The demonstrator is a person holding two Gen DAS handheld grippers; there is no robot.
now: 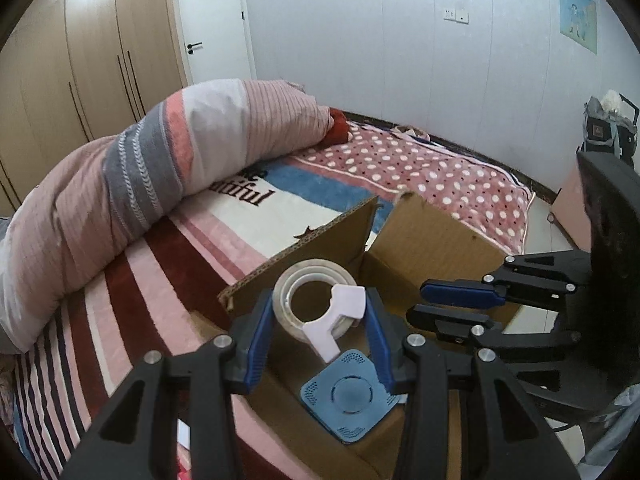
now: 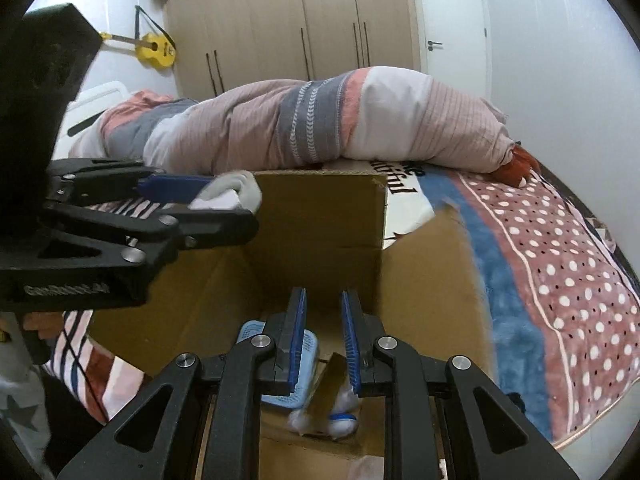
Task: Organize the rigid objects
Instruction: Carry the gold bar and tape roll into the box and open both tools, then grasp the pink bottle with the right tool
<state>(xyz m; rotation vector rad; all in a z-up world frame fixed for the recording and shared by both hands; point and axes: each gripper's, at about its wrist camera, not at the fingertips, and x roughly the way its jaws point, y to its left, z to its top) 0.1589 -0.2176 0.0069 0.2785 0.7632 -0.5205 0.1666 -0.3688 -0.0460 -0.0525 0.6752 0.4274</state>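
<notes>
In the left wrist view my left gripper [image 1: 318, 322] is shut on a roll of clear tape [image 1: 298, 280] that carries a white cutter piece [image 1: 340, 316]. It hovers over an open cardboard box [image 1: 436, 240] on the bed. A blue square device [image 1: 344, 396] lies flat on the box floor. My right gripper [image 1: 456, 306] reaches in from the right, its jaws nearly together and empty. In the right wrist view the right gripper [image 2: 325, 338] points down into the box [image 2: 320, 220], above the blue device [image 2: 308, 380] and a blurred white and blue object [image 2: 340, 420]. The left gripper [image 2: 200, 204] holds the tape [image 2: 236, 194] at upper left.
The box stands on a striped and dotted bedspread [image 1: 420, 168] near the bed's edge. A rolled duvet [image 1: 132, 184] lies along the far side. Wardrobes [image 2: 288, 20] and a white door [image 1: 216, 20] stand behind. A yellow guitar [image 2: 154, 50] leans on the wall.
</notes>
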